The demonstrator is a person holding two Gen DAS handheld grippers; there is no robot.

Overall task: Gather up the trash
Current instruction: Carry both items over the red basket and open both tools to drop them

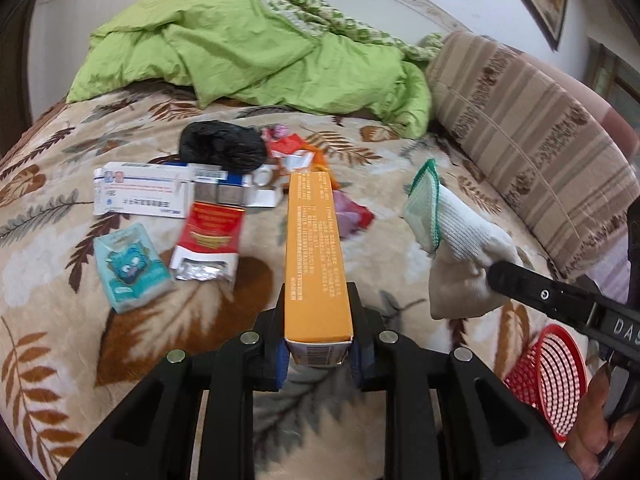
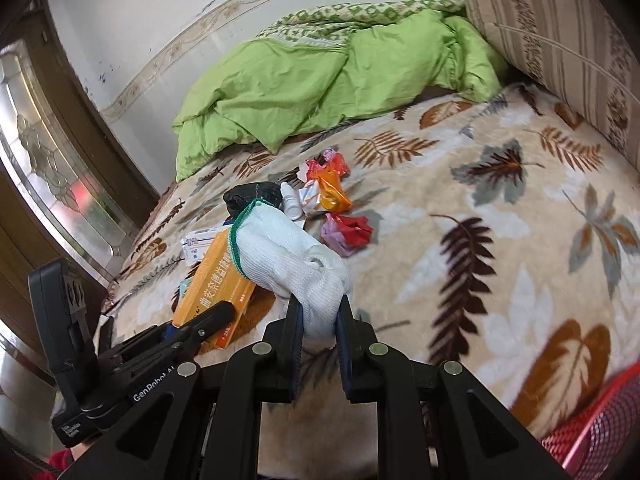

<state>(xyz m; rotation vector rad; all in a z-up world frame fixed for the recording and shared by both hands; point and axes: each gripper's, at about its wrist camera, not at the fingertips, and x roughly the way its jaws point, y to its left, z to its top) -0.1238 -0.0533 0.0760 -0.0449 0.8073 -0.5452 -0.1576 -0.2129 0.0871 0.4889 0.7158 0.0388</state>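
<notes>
My left gripper (image 1: 318,320) is shut on a long orange box (image 1: 314,248), held above the bed and pointing away from me. My right gripper (image 2: 318,320) is shut on a white knit glove with a green cuff (image 2: 280,252), which hangs out in front of it. In the left wrist view the glove (image 1: 448,232) and the right gripper (image 1: 496,272) come in from the right. From the right wrist camera the orange box (image 2: 216,276) and the left gripper (image 2: 220,314) appear at the left. Litter lies on the leaf-patterned blanket (image 1: 120,340).
On the blanket lie a black bag (image 1: 222,146), a white and blue carton (image 1: 140,194), a red cigarette pack (image 1: 210,242), a teal packet (image 1: 130,268) and crumpled wrappers (image 2: 334,188). A red mesh basket (image 1: 548,376) sits at the lower right. A green quilt (image 1: 248,48) and striped pillow (image 1: 532,136) lie behind.
</notes>
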